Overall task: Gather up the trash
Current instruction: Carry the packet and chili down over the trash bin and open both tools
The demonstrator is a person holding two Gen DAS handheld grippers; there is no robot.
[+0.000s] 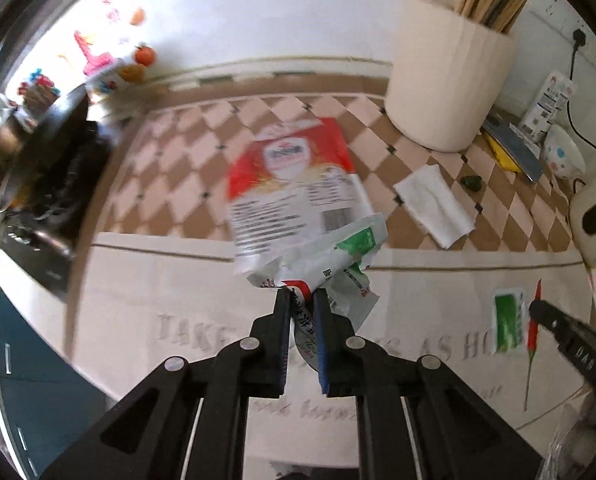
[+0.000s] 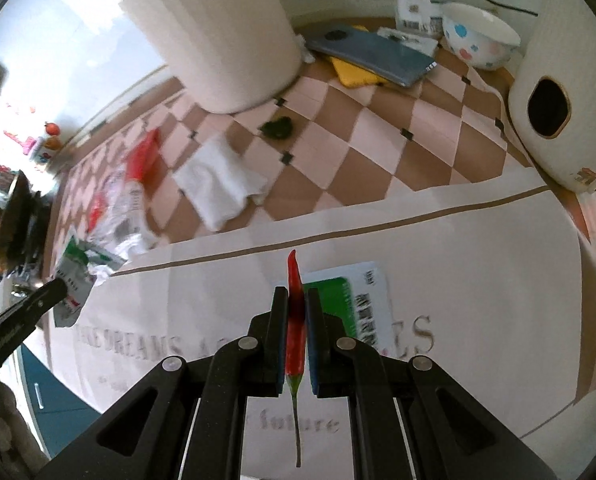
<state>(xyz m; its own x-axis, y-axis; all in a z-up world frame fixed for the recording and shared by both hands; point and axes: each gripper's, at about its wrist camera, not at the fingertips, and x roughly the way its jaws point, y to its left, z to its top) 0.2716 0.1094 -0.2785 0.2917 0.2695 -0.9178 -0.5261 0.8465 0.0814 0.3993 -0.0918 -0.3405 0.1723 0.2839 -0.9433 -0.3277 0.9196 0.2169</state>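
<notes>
The left gripper (image 1: 301,300) clenches a crumpled white-and-green plastic wrapper (image 1: 329,264) above the desk (image 1: 178,280). The right gripper (image 2: 296,296) clamps a red chili pepper (image 2: 296,320), its long axis along the fingers (image 2: 280,320). A flat green-and-white packet (image 2: 349,300) lies just beyond them, nearer the right hand.

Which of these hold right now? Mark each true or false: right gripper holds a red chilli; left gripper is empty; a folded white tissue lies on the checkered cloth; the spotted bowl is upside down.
1. The right gripper is shut on the long red chilli pepper. True.
2. The left gripper is empty. False: it is shut on a crumpled white-and-green plastic wrapper.
3. A folded white tissue lies on the pink-and-brown checkered cloth. True.
4. The white bowl with coloured spots is upside down. False: it sits upright, opening upward.
</notes>
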